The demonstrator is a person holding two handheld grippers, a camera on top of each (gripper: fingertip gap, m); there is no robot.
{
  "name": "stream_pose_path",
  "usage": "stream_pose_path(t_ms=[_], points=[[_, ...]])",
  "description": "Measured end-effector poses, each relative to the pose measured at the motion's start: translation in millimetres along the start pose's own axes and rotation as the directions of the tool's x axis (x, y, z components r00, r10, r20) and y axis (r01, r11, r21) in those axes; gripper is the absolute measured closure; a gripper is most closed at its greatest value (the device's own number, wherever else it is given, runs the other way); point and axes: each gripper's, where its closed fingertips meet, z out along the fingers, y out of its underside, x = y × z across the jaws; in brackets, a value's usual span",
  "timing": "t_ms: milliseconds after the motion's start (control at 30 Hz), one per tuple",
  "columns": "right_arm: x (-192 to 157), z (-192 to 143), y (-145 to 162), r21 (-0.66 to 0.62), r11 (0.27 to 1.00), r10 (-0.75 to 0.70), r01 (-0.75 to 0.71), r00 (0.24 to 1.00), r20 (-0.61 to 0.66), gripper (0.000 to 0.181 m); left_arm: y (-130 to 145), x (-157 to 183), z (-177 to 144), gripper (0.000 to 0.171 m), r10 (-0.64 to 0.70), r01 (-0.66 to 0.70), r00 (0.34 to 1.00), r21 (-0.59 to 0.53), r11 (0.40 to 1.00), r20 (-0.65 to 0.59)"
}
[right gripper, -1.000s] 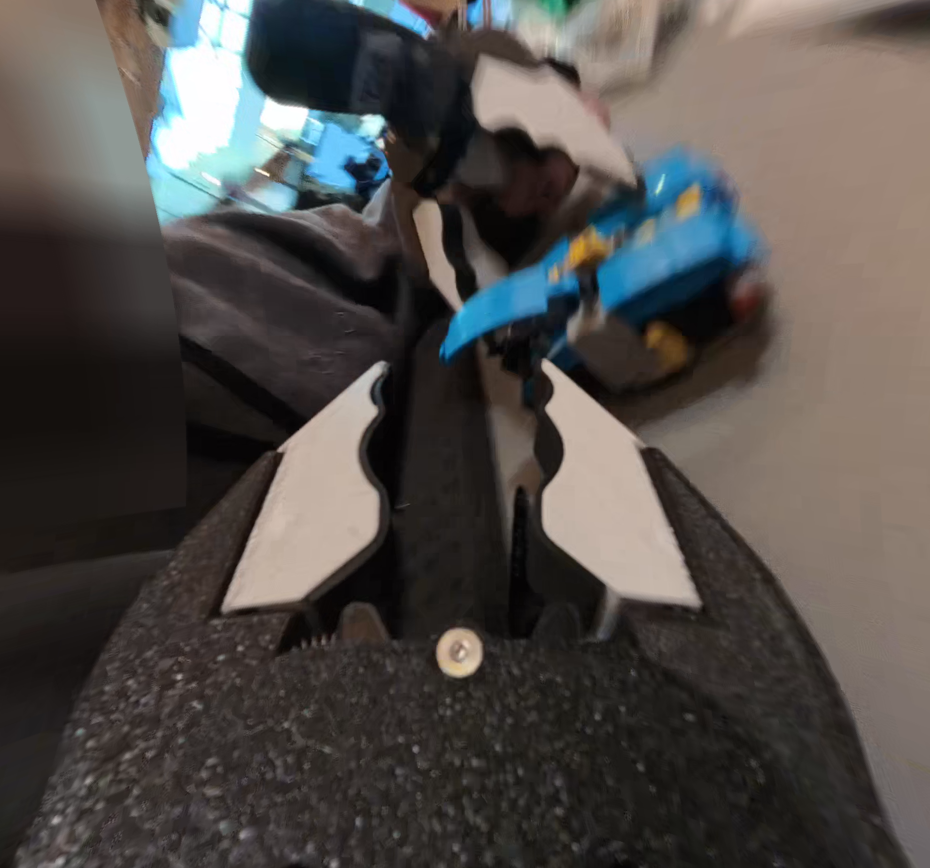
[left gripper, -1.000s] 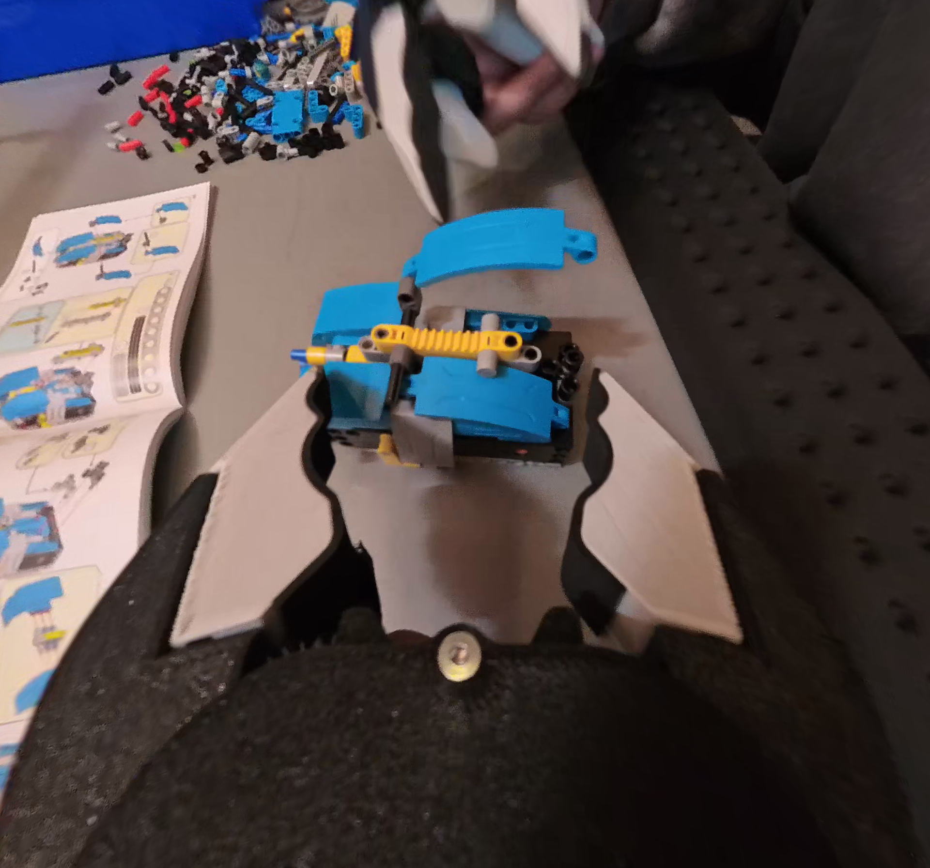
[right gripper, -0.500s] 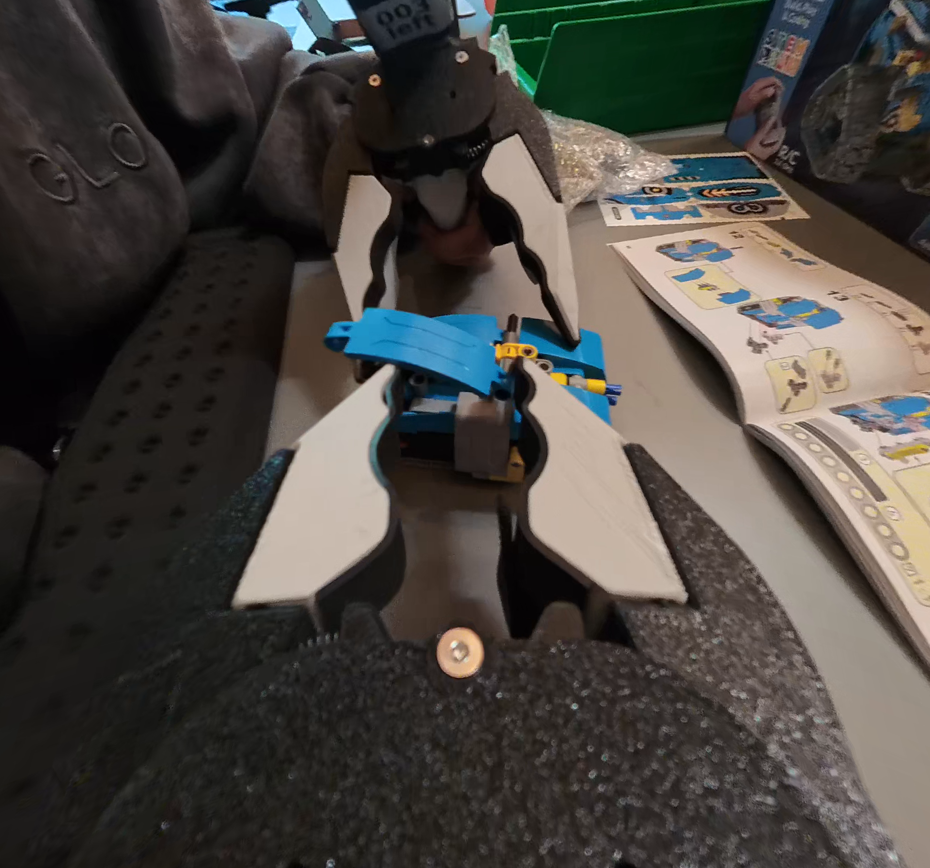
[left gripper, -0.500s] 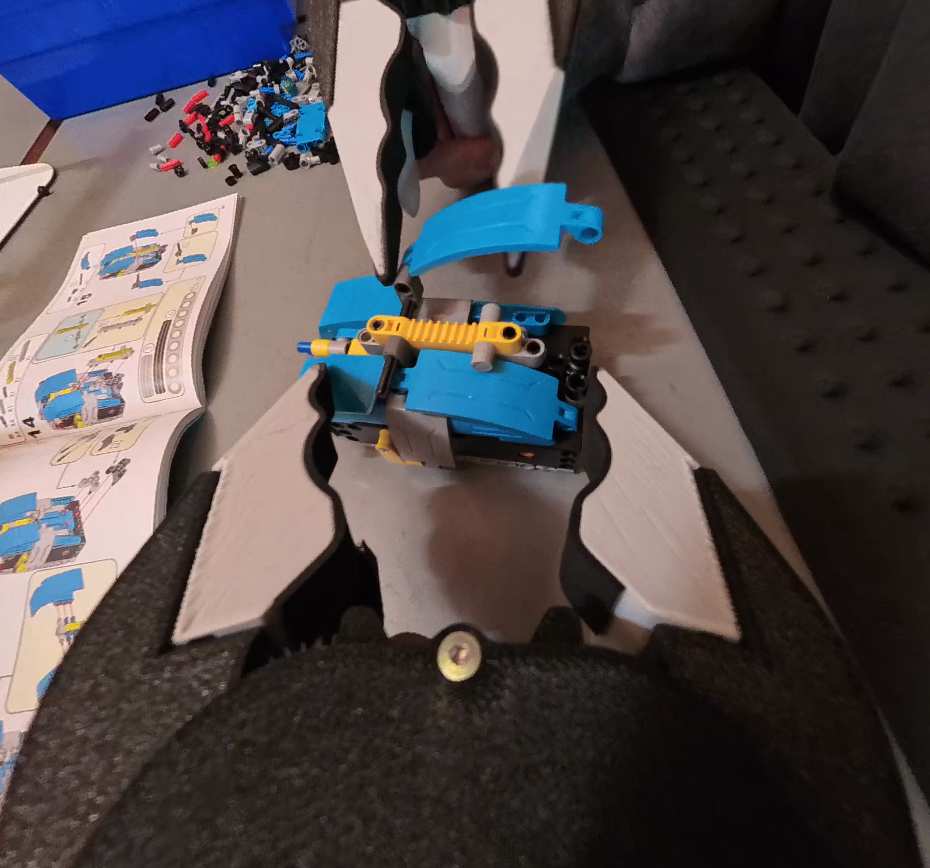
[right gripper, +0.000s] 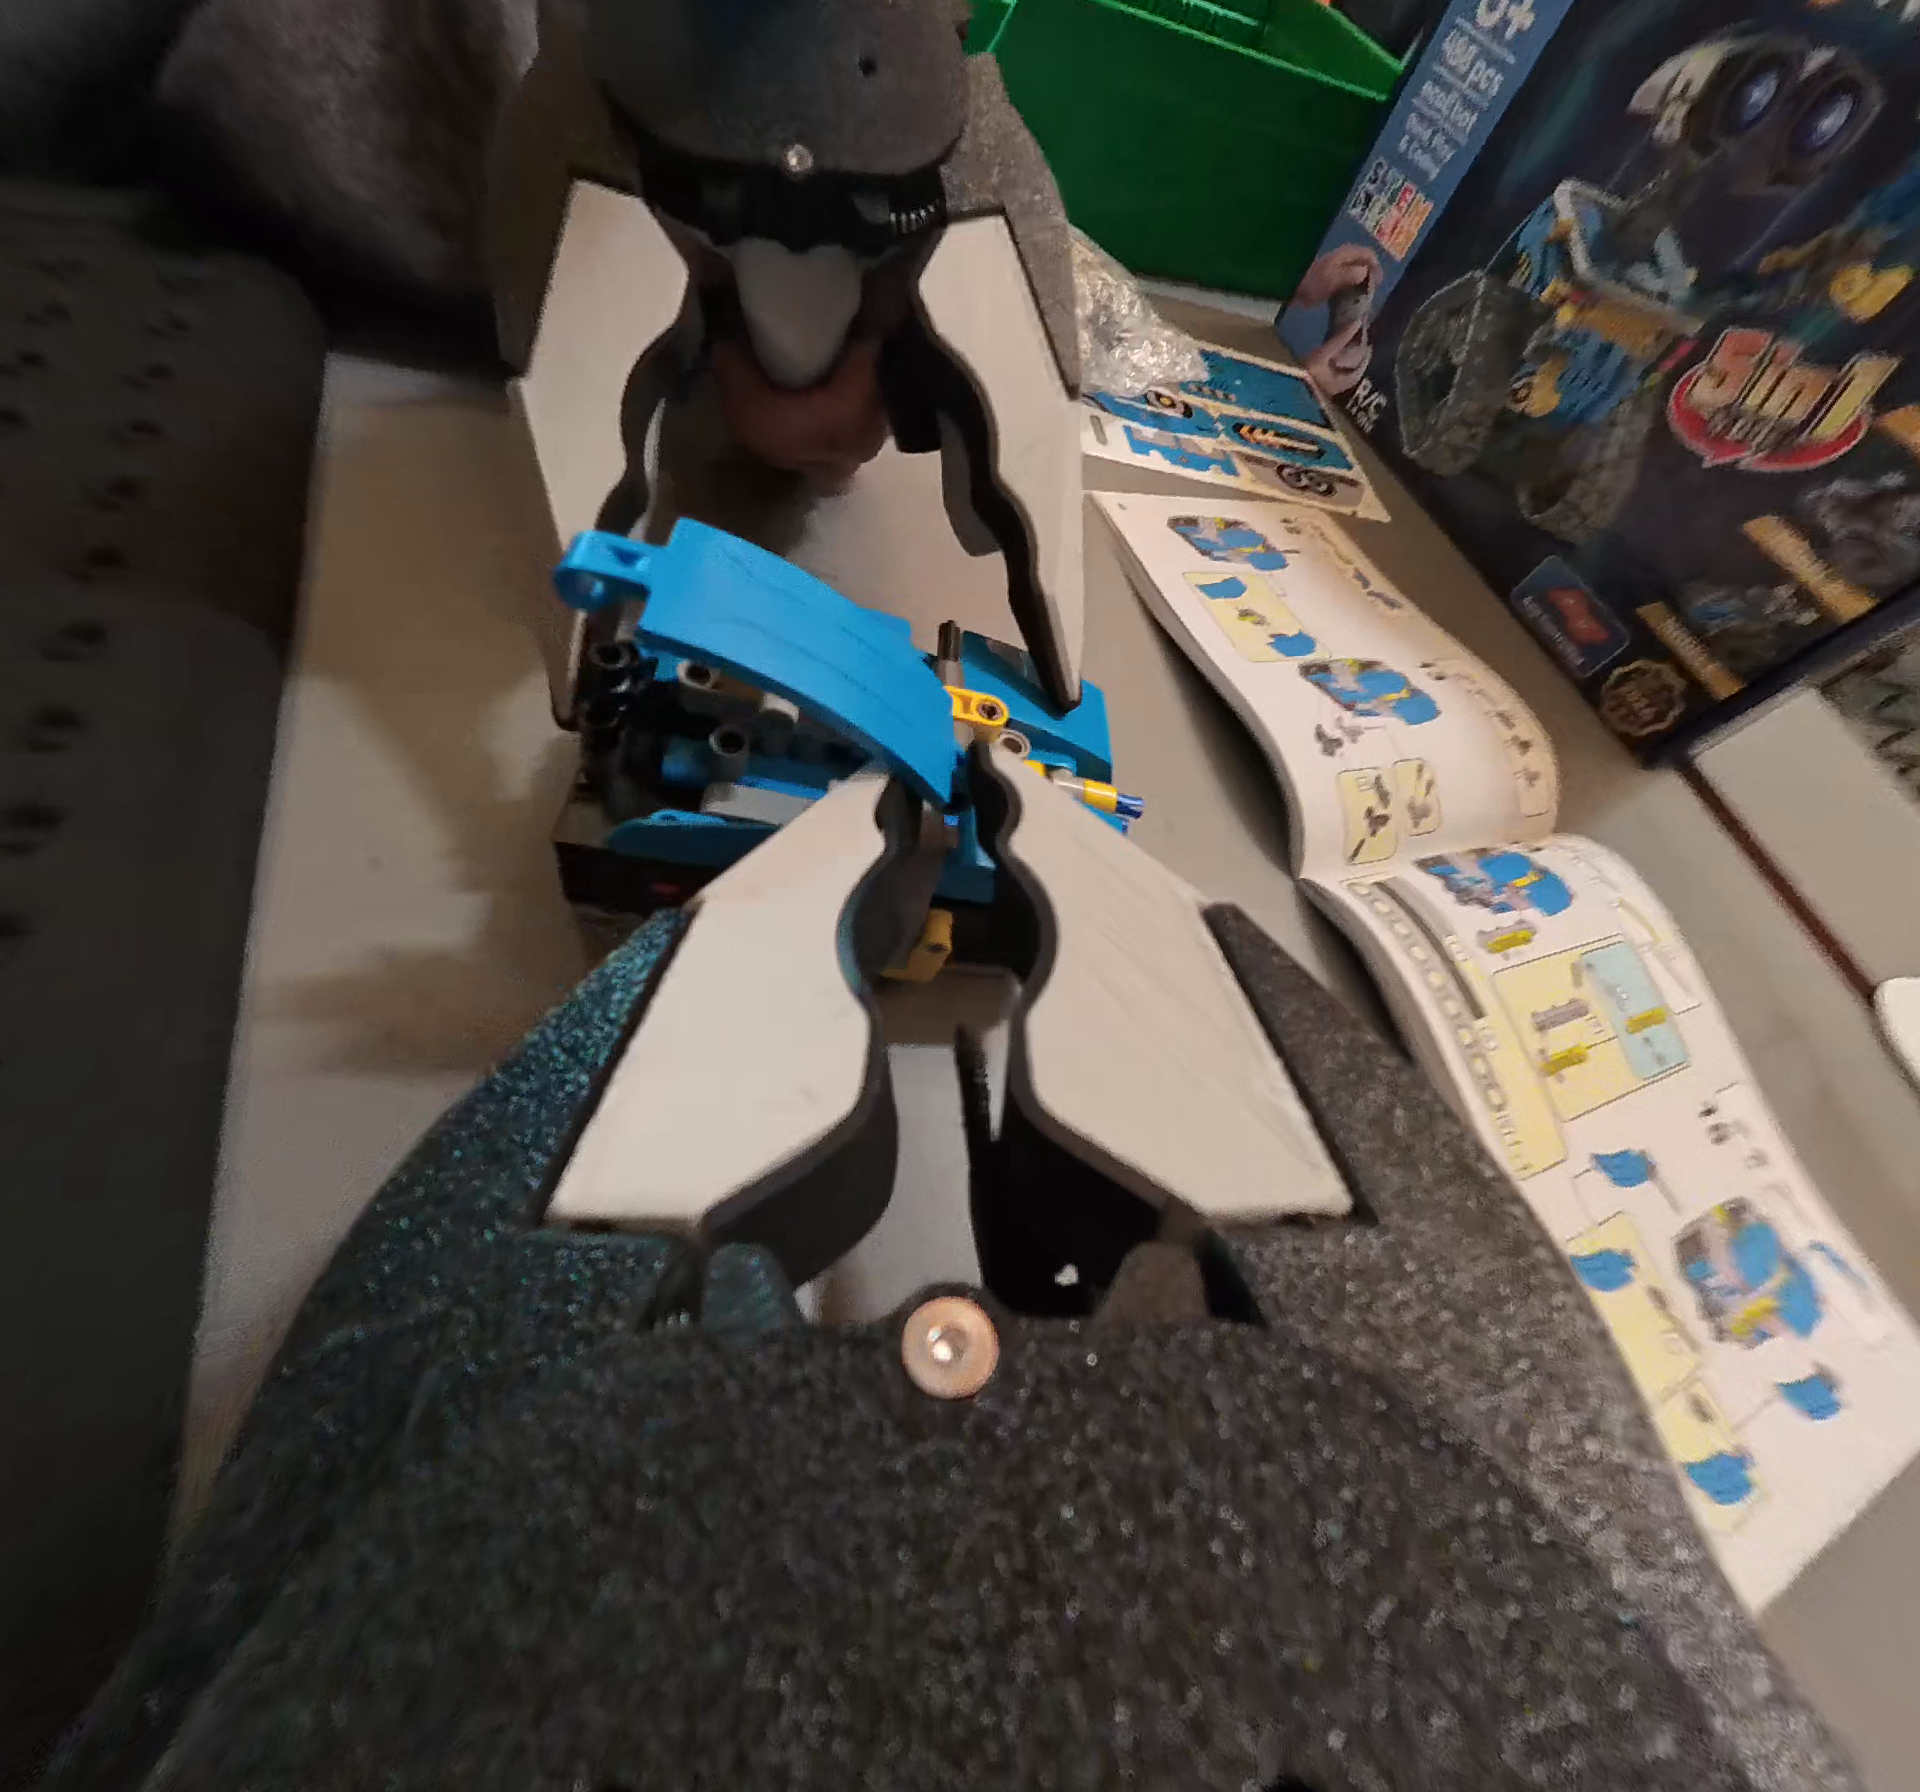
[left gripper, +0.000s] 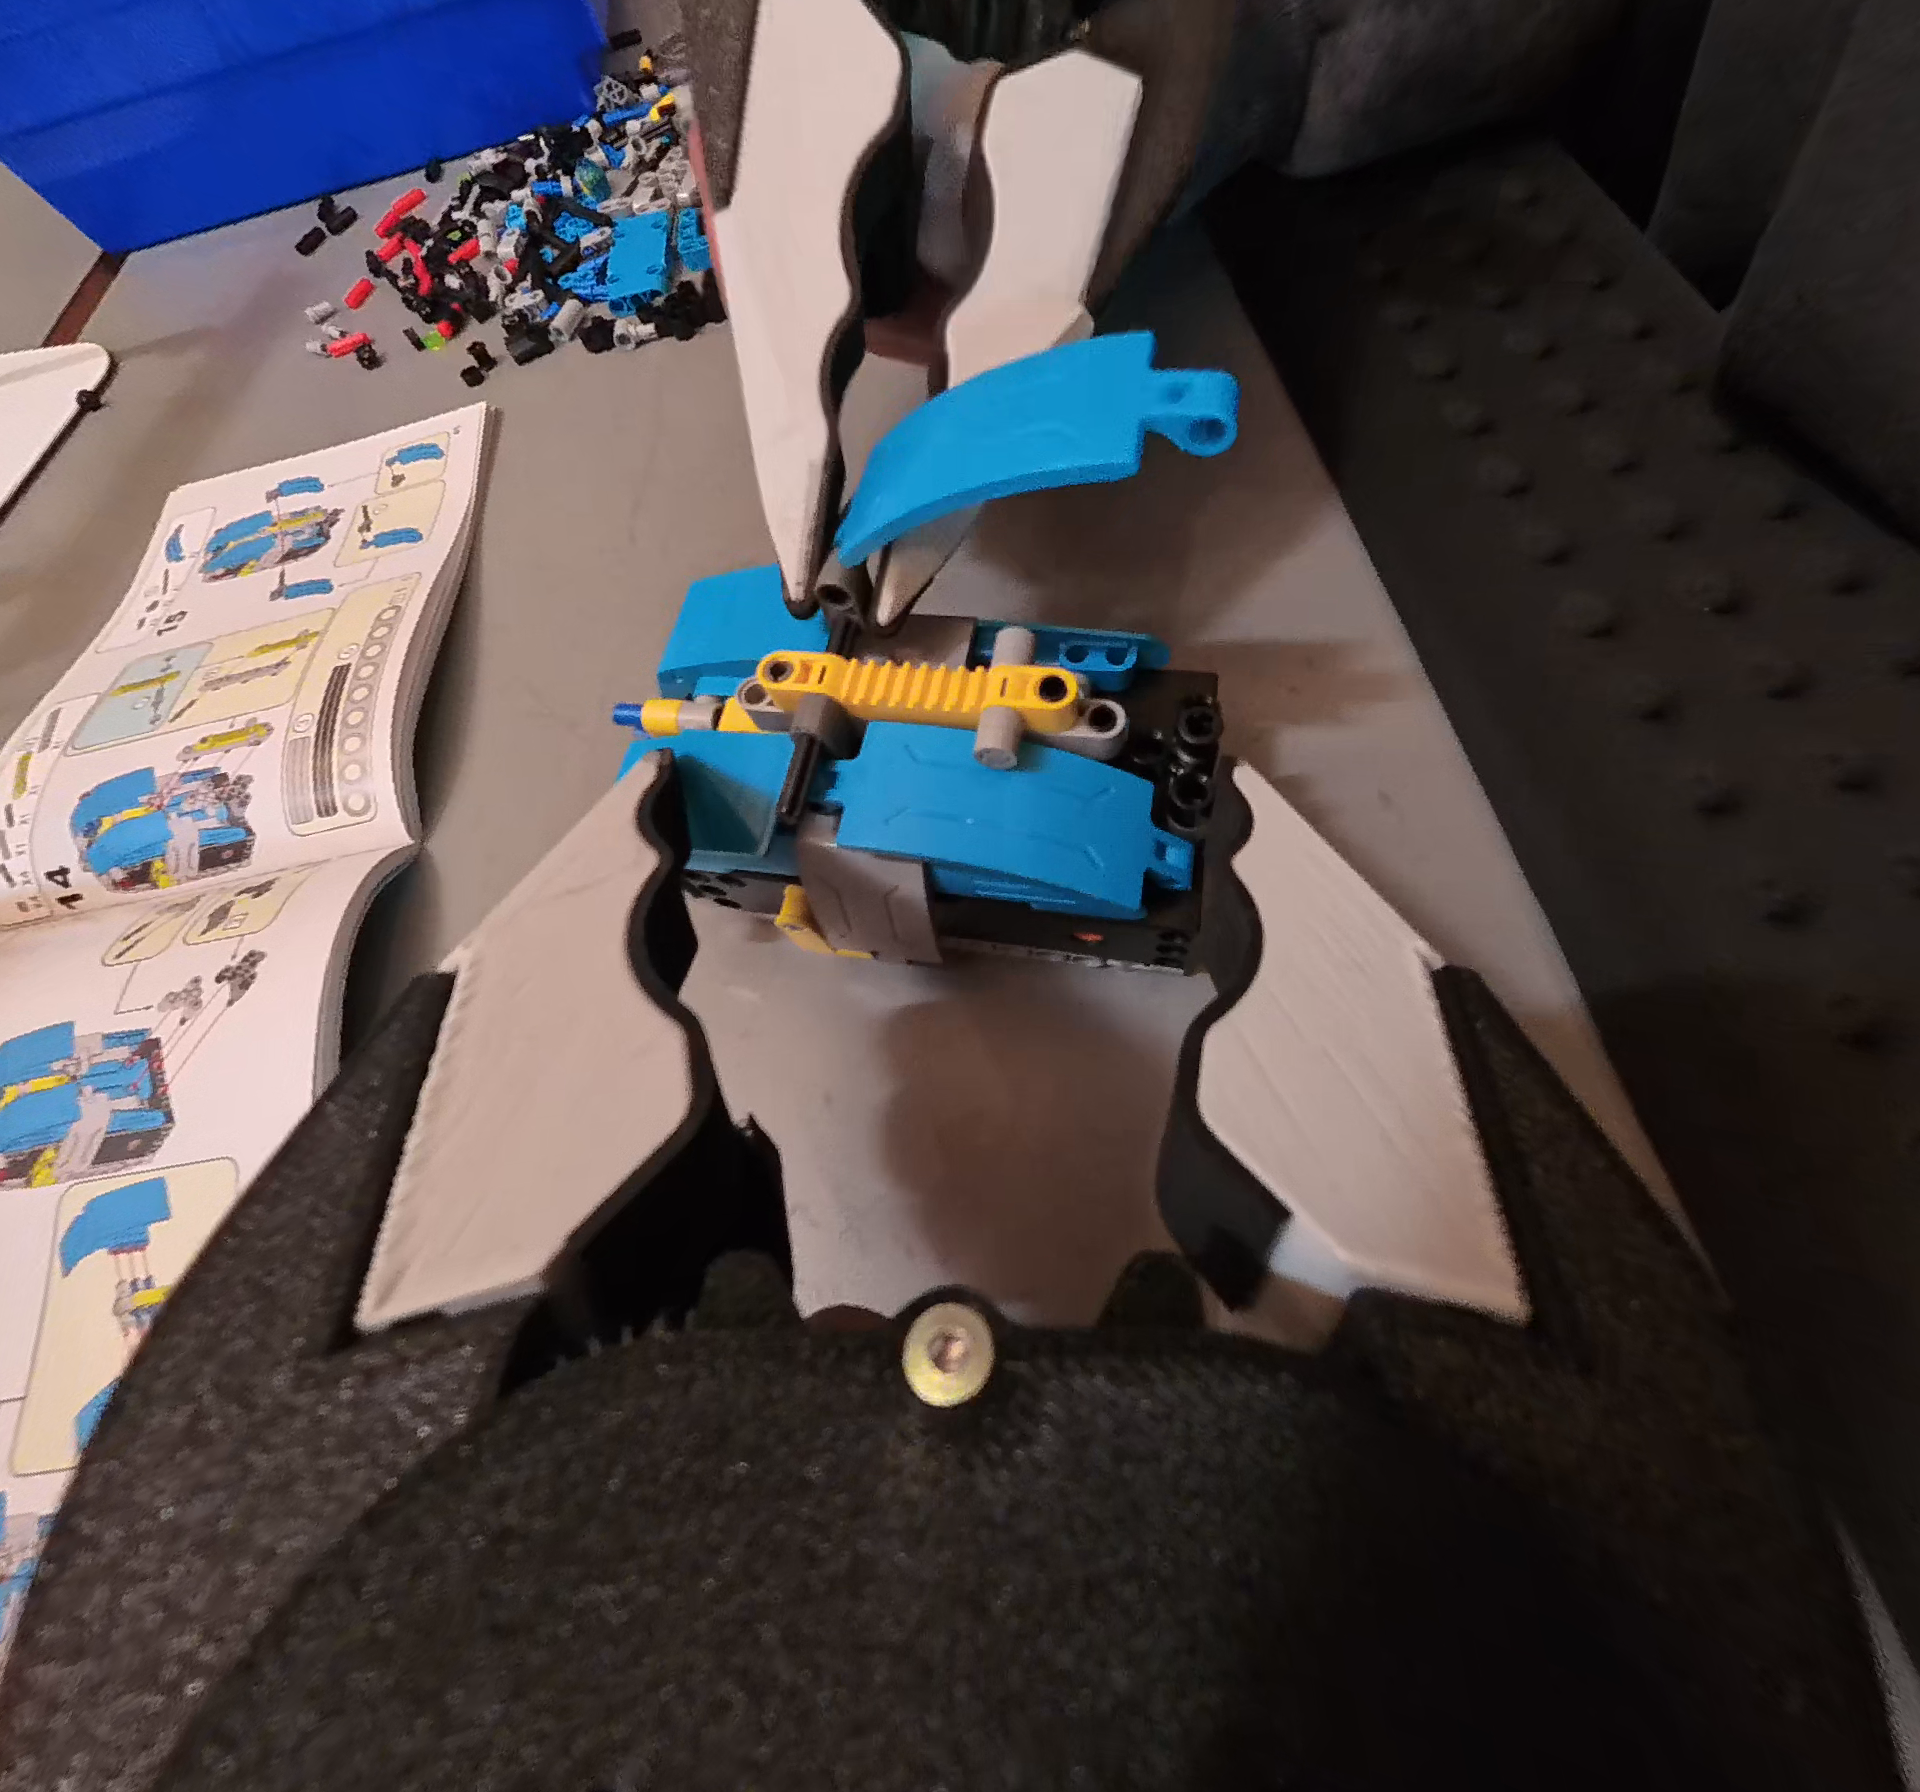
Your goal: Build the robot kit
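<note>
A half-built blue, black and yellow brick model (left gripper: 935, 797) sits on a grey desk (left gripper: 582, 537), caught between two tongs. The left tongs (left gripper: 940, 807) are spread wide, one finger at each end of the model, straddling it; whether the pads actually press its sides cannot be told. The right tongs (left gripper: 844, 599) come in from the model's far side, fingers nearly together and pinched on a dark grey peg (left gripper: 844, 596) that carries one loose curved blue panel (left gripper: 1039, 433), raised above the model's top. In the right wrist view these right tongs (right gripper: 951, 776) meet at the panel's (right gripper: 800, 651) lower edge, with the left tongs (right gripper: 821, 693) beyond the model (right gripper: 831, 766). One yellow toothed bar (left gripper: 914, 688) runs across the model's top. One open instruction booklet (left gripper: 208, 734) lies beside the model, with one scattered pile of small bricks (left gripper: 520, 267) and one blue bin (left gripper: 270, 49) beyond it. From the other side, one sticker sheet (right gripper: 1226, 433), one printed set box (right gripper: 1662, 288), and green bins (right gripper: 1174, 80) stand past the booklet (right gripper: 1455, 963). A dark dimpled cushion (left gripper: 1610, 547) borders the desk next to the model.
</note>
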Motion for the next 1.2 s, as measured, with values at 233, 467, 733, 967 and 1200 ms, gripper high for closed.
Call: stream_pose_path(t_ms=[233,467,733,967,1200], points=[[-2.3,-2.9,1.3,-0.047,0.949,-0.316,0.313,0.945,-0.089,0.172,-1.2,2.5,1.2,0.072,0.004,-0.004,1.0,0.004,1.0,-0.007],[-2.5,-3.1,1.7,-0.088,0.936,-0.348,0.341,0.933,-0.095,0.172,-1.3,2.9,1.4,0.071,0.002,-0.002,1.0,0.003,1.0,-0.008],[-5.3,-1.6,-2.2,-0.005,0.91,0.406,-0.415,0.889,0.212,0.169,-1.3,2.2,1.4,0.071,-0.007,0.007,1.0,0.01,1.0,-0.005],[-3.3,-3.5,2.0,-0.021,0.893,0.445,-0.449,0.877,0.179,0.174,-2.1,2.8,2.1,0.072,-0.002,0.002,1.0,0.017,1.0,-0.005],[-3.4,-6.4,4.4,-0.044,0.943,0.333,-0.33,0.937,0.109,0.173,-2.7,3.6,2.0,0.074,0.006,-0.006,1.0,0.019,1.0,-0.001]])
